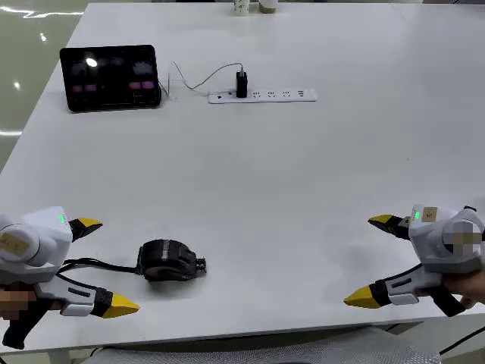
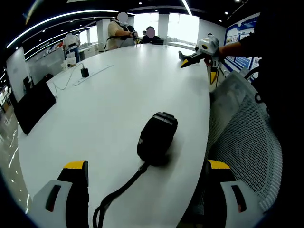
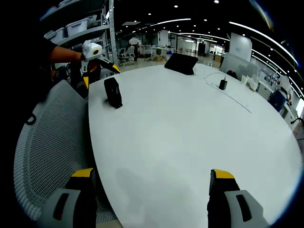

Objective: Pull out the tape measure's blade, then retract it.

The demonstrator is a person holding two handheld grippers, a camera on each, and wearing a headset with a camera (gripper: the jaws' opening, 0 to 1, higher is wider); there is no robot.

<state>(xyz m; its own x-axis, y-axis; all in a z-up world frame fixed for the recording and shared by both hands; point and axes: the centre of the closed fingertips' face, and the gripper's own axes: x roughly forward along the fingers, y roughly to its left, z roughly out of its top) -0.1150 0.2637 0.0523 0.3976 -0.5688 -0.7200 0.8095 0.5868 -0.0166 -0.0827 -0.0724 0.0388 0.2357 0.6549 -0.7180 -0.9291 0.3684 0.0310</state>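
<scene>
A black tape measure lies on the white table near the front left, its blade tip pointing right and a black wrist strap trailing left. My left gripper stands open just left of it, jaws on either side of the strap. In the left gripper view the tape measure sits a short way ahead between the yellow-tipped fingers. My right gripper is open at the front right, far from the tape measure, with nothing between its jaws.
A dark tablet stands at the back left. A white power strip with a black plug and cable lies at the back middle. A grey mesh chair is at the table's front edge. People sit at the far end.
</scene>
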